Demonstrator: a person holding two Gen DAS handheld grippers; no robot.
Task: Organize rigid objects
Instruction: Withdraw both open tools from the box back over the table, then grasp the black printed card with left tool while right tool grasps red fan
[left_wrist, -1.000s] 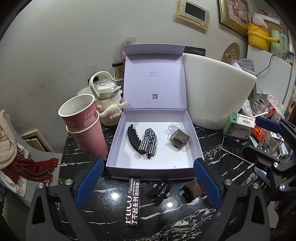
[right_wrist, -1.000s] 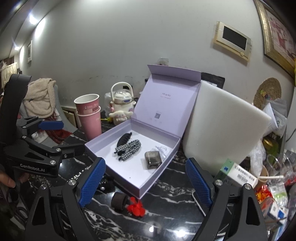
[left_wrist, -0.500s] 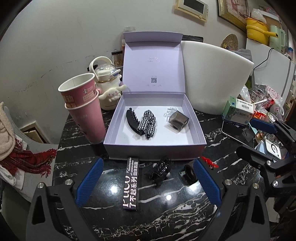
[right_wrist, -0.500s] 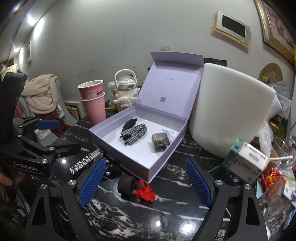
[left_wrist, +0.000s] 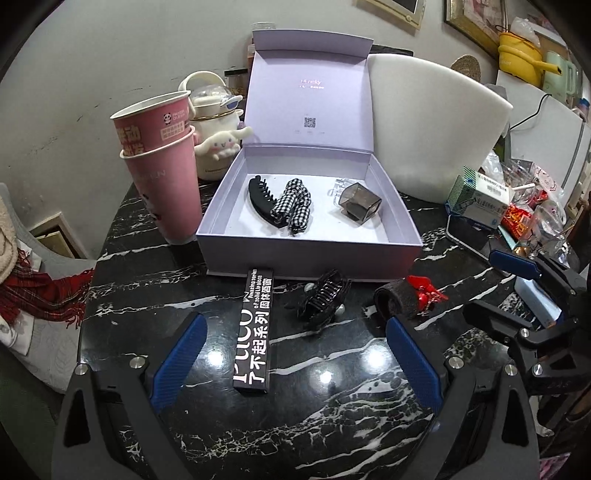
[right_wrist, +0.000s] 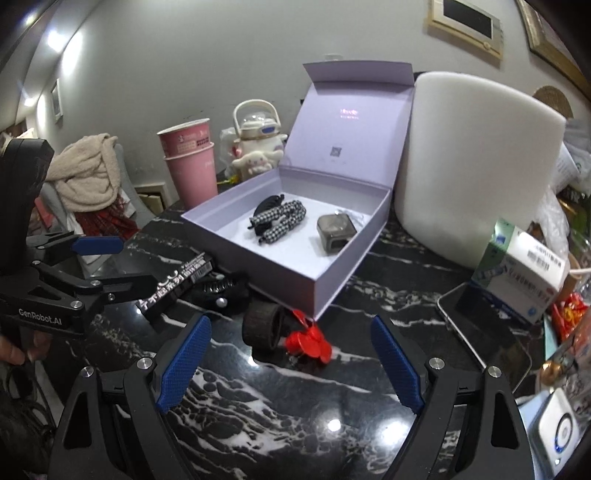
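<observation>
Holding both tongs spread and pinching nothing, you are risking nudging the small red bow clip (right_wrist: 308, 341), lying at lower middle beside the open lilac cardboard box (right_wrist: 334, 284), off the shiny black marble table (right_wrist: 295, 406) with your right gripper (right_wrist: 291, 365); your left gripper (left_wrist: 295, 363) is hovering too.

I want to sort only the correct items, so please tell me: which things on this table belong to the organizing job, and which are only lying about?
Belong to the job:
- lilac box
- long black carton
- black claw clip
- dark roll
- red clip

Only lying about:
- pink cups
- white foam block
- medicine box
- phone
</observation>
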